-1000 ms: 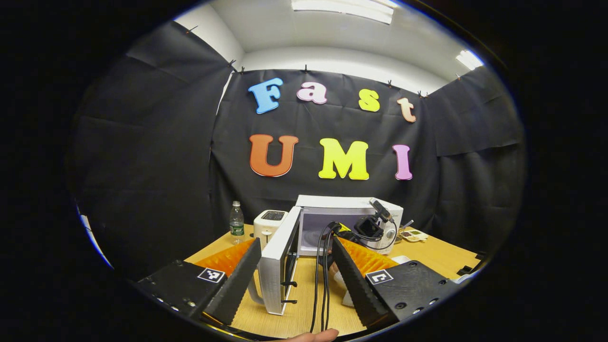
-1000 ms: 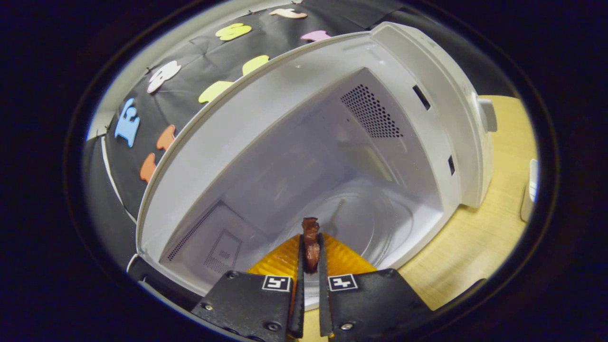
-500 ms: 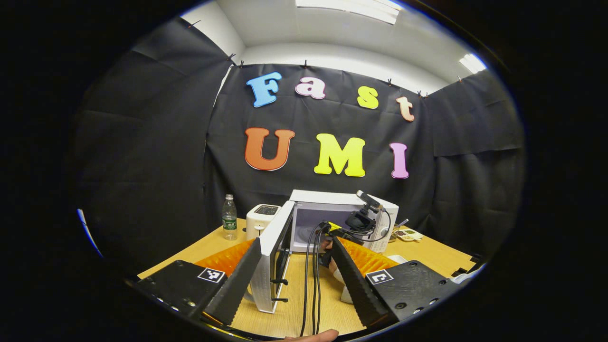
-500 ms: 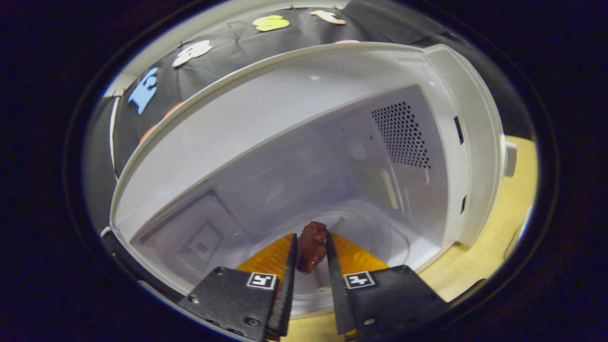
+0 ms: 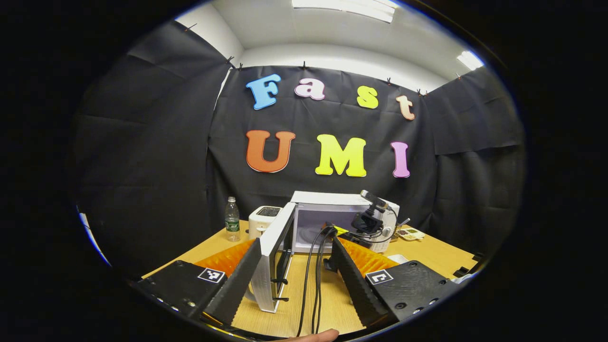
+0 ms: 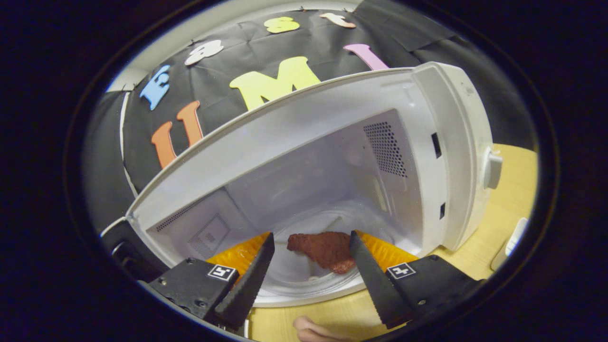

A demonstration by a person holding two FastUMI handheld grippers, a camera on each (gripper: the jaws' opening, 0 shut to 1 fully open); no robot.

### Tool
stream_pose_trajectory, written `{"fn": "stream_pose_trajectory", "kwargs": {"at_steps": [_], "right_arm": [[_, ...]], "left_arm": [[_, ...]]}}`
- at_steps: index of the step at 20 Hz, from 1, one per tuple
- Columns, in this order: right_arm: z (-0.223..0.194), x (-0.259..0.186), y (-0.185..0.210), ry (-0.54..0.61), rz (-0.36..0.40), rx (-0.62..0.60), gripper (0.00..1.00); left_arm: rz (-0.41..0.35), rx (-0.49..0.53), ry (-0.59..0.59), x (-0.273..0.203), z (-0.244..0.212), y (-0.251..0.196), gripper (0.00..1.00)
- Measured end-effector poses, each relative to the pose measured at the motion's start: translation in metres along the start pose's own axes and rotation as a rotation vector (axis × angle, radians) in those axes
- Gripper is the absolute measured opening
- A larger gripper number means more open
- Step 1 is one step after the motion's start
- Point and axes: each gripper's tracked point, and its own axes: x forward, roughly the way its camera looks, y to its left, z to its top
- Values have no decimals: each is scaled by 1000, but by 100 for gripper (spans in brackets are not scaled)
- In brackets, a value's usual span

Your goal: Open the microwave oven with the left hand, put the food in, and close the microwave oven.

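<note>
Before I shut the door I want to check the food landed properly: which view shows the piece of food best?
The right gripper view: the food lies close up on the glass plate inside the microwave. In the left gripper view the microwave is far off, its inside partly hidden by cables and the other gripper.

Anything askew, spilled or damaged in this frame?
Nothing stands out. The reddish-brown piece of food lies on the glass turntable inside the white microwave oven, door open, between the open right gripper fingers. No spill shows.
</note>
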Motion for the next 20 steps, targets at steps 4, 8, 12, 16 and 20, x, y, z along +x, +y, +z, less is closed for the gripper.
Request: {"fn": "stream_pose_trajectory", "kwargs": {"at_steps": [4, 8, 12, 16, 20], "right_arm": [[5, -39, -7, 15, 29, 20, 89], [19, -90, -2, 19, 131, 18, 100], [41, -142, -5, -18, 180, -96, 89], [55, -203, -9, -26, 213, -252, 100], [82, -277, -15, -74, 255, -368, 100]], "left_arm": [[44, -4, 13, -1, -8, 22, 92], [110, -5, 32, -8, -16, 55, 92], [140, -33, 42, -16, -23, 81, 92], [187, -28, 34, -23, -25, 105, 92], [240, 19, 36, -25, -33, 132, 92]]}}
